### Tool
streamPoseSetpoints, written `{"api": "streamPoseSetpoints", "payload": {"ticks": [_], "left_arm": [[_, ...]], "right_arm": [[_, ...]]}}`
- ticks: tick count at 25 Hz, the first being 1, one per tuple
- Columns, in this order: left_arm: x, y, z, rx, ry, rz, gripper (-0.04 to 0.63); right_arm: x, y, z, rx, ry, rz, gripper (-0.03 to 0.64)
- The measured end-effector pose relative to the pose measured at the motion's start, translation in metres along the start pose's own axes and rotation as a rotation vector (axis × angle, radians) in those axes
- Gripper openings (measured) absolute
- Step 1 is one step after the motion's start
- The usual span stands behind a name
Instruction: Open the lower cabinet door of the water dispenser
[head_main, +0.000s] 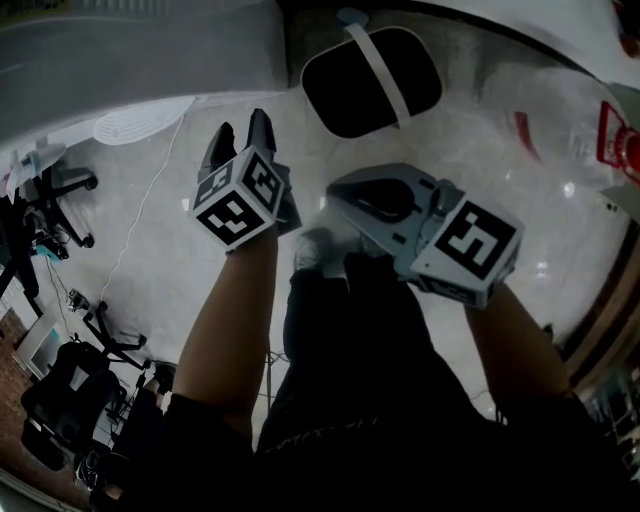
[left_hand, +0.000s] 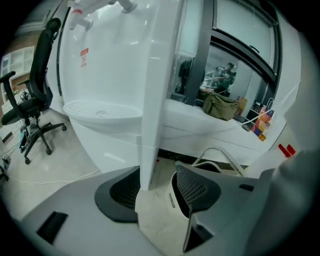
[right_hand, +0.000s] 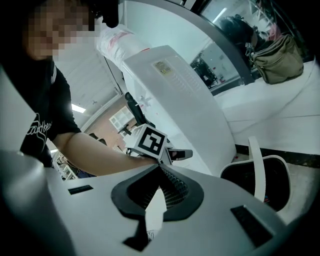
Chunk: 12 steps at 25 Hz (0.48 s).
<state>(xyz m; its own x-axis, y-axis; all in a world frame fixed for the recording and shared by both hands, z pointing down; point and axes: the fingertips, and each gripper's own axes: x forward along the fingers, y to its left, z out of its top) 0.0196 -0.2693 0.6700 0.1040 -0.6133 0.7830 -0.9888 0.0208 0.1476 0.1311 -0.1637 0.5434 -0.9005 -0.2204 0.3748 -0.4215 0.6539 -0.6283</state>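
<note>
The white water dispenser (left_hand: 120, 65) stands ahead in the left gripper view, with its drip tray (left_hand: 100, 108) and the lower front panel (left_hand: 107, 150) under it. My left gripper (left_hand: 155, 186) is open with nothing between its pads, aimed down at the dispenser's front corner and still short of it. From the head view the left gripper (head_main: 241, 140) shows its two dark fingers spread. My right gripper (head_main: 345, 192) hangs beside it, shut and holding nothing. In the right gripper view the right gripper (right_hand: 161, 172) points at the dispenser's side (right_hand: 185, 100) and at the left gripper (right_hand: 170, 152).
A black waste bin with a white handle (head_main: 370, 80) sits on the floor right of the dispenser; the bin (right_hand: 265, 180) is close to my right gripper. An office chair (left_hand: 35, 100) stands left of the dispenser. An olive bag (left_hand: 220, 106) lies on the sill. A cable (head_main: 150, 200) crosses the floor.
</note>
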Motion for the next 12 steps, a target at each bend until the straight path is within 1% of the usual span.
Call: {"api": "streamPoseSetpoints", "payload": {"ticks": [3, 5, 8, 12], "left_arm": [[0.015, 0.006, -0.001, 0.022, 0.002, 0.036, 0.212], [0.023, 0.009, -0.001, 0.015, 0.004, 0.047, 0.212], [0.034, 0.015, -0.004, -0.03, 0.007, 0.067, 0.216], [0.045, 0.021, 0.001, -0.097, -0.015, 0.08, 0.238]], "right_arm": [[0.0, -0.004, -0.006, 0.012, 0.014, -0.003, 0.012], [0.0, -0.006, -0.007, 0.015, 0.022, -0.008, 0.012], [0.002, -0.011, -0.007, 0.017, 0.028, -0.012, 0.012], [0.006, -0.018, -0.007, 0.01, 0.047, -0.018, 0.012]]}}
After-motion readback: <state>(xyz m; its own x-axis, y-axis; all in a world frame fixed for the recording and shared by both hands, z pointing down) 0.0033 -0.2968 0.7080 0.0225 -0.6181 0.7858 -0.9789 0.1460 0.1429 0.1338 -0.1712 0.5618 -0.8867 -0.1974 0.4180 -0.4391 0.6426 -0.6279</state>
